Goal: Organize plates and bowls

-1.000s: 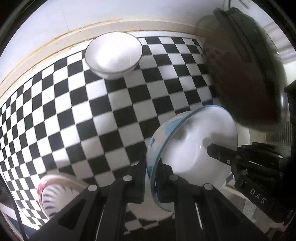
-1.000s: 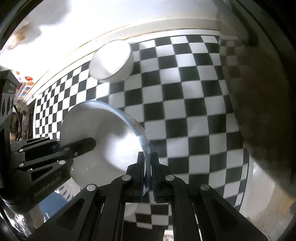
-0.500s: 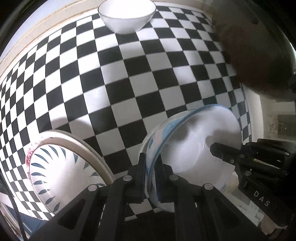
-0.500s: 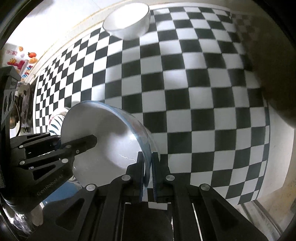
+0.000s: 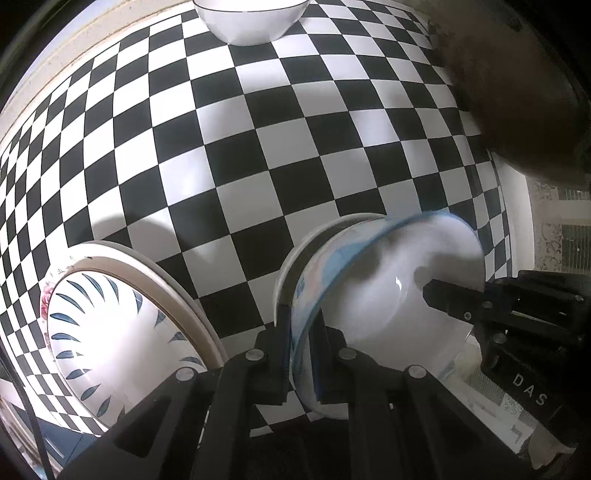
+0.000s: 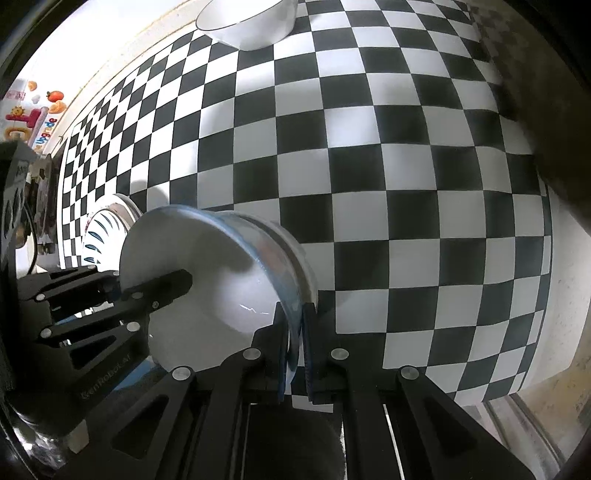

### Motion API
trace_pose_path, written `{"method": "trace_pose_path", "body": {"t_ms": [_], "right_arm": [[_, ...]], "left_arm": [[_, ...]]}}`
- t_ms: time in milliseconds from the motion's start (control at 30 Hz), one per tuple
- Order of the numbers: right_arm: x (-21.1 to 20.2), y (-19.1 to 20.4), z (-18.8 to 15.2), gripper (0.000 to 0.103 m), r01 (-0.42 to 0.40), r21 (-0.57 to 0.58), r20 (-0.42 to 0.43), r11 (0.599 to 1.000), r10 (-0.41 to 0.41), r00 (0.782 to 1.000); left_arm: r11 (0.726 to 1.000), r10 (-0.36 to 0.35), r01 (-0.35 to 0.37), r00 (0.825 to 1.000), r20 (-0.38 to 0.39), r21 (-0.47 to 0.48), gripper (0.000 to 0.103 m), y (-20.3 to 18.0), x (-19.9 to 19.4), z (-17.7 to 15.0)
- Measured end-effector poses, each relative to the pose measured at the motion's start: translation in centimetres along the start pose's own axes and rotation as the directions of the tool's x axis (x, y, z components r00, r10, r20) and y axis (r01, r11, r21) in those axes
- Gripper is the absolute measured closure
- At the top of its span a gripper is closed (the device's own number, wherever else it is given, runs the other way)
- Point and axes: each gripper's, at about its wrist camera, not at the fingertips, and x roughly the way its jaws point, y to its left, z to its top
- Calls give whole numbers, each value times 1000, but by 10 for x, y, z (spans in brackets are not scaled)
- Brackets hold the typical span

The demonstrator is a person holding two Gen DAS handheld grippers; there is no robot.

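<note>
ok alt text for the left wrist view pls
Both grippers' jaws pinch opposite rims of a blue-rimmed white bowl low over a checkered tablecloth. A leaf-patterned plate lies lower left, a plain white bowl at the top.

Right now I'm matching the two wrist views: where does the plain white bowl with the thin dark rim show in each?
Left wrist: plain white bowl with the thin dark rim at top centre, cropped by the edge.
Right wrist: top, left of centre.
Shared landmark: the black-and-white checkered cloth it stands on.
</note>
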Motion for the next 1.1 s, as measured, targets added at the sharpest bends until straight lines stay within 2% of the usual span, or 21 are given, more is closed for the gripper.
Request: {"method": "trace_pose_path", "body": {"t_ms": [433, 567, 767, 833, 900, 933, 967, 1000, 1067, 1100], "right_arm": [[-5, -3, -3, 93, -16, 11, -9, 1000, 16, 1000], [-7, -6, -4, 93, -15, 6, -13, 1000, 15, 1000], [-22, -7, -2, 93, -31, -6, 0, 1000, 31, 1000], [-34, -7, 0, 93, -22, -10, 27, 1000, 22, 999], [-55, -7, 8, 92, -6, -15, 93, 1000, 8, 996], [-64, -7, 13, 88, -9, -13, 125, 1000, 11, 992], [-79, -7, 22, 71, -28, -12, 188, 1000, 30, 982], [-89, -8, 29, 47, -45, -13, 242, 999, 47, 969], [-107, -6, 47, 35, -47, -33, 343, 998, 55, 938], [-113, -4, 57, 35, -38, -44, 371, 998, 52, 927]], "left_arm": [[999, 36, -36, 999, 5, 6, 95, -4, -3, -5], [997, 79, -80, 997, 19, 14, 95, -8, -6, -9], [994, 107, -108, 989, 97, 2, 94, -4, -30, -13], [993, 116, -116, 981, 152, -10, 94, 0, -46, -8], [992, 122, -118, 971, 204, -33, 94, 6, -62, 3], [993, 119, -109, 965, 233, -54, 93, 12, -72, 12], [992, 119, -104, 961, 248, -72, 89, 17, -78, 21], [991, 115, -93, 958, 264, -94, 87, 25, -84, 33], [989, 105, -70, 954, 282, -131, 85, 38, -91, 54], [987, 104, -63, 951, 291, -148, 85, 46, -96, 65]]}}
